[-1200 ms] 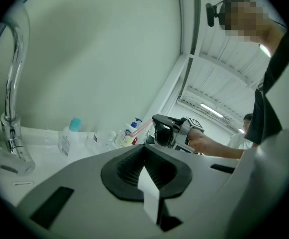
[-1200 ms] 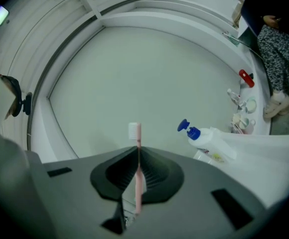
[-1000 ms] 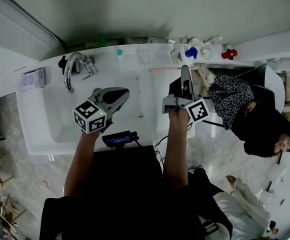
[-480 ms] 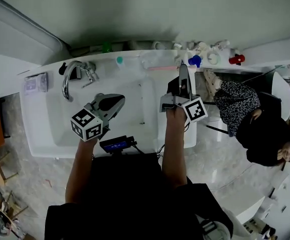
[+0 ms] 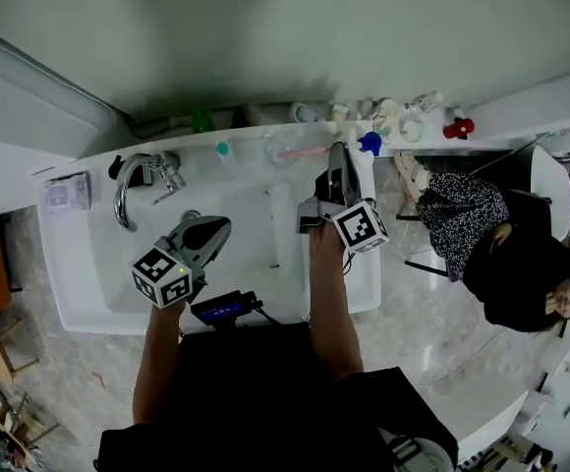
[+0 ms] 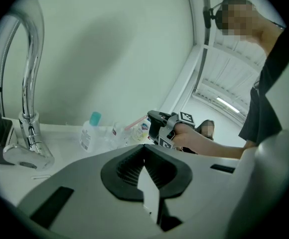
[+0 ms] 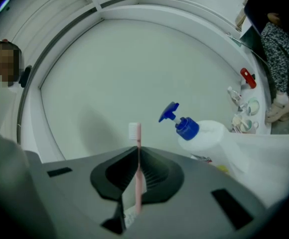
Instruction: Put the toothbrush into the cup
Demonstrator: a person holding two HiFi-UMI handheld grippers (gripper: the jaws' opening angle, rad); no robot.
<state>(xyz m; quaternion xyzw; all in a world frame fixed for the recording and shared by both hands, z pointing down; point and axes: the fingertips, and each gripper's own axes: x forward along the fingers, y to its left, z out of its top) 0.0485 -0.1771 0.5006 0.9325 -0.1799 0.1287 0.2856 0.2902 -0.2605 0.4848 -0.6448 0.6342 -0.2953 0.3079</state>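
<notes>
Head view, right gripper (image 5: 336, 157): it has come down and in toward the back ledge over the last second. The jaws are narrow and clamped on the pink toothbrush (image 5: 305, 151), which sticks out sideways toward the picture's left.
Head view, cup (image 5: 276, 153): it is clear and stands on the ledge behind the sink (image 5: 79, 293). The toothbrush's free end now lies at or just over it, where a second ago it lay short of it on the basin side. Whether they touch I cannot tell.
Head view, left gripper (image 5: 214, 232): it is over the basin near the faucet (image 5: 133, 180) and has hardly shifted.
Left gripper view, jaws: they are closed together with nothing between them.
Left gripper view, far side: the right gripper carries the toothbrush on a slant toward the bottles on the ledge. The cup is too faint to pick out here.
Right gripper view, grip: the pads pinch the handle low down, and the bristle head stands clear beyond the tips. A blue pump bottle (image 7: 187, 127) is just beside on the right. No cup shows.
Meaning for the task: the carry looks nearly over. The toothbrush's end probably has to tip into the cup's mouth before release. The long overhang could catch the rim or nudge the light cup.
</notes>
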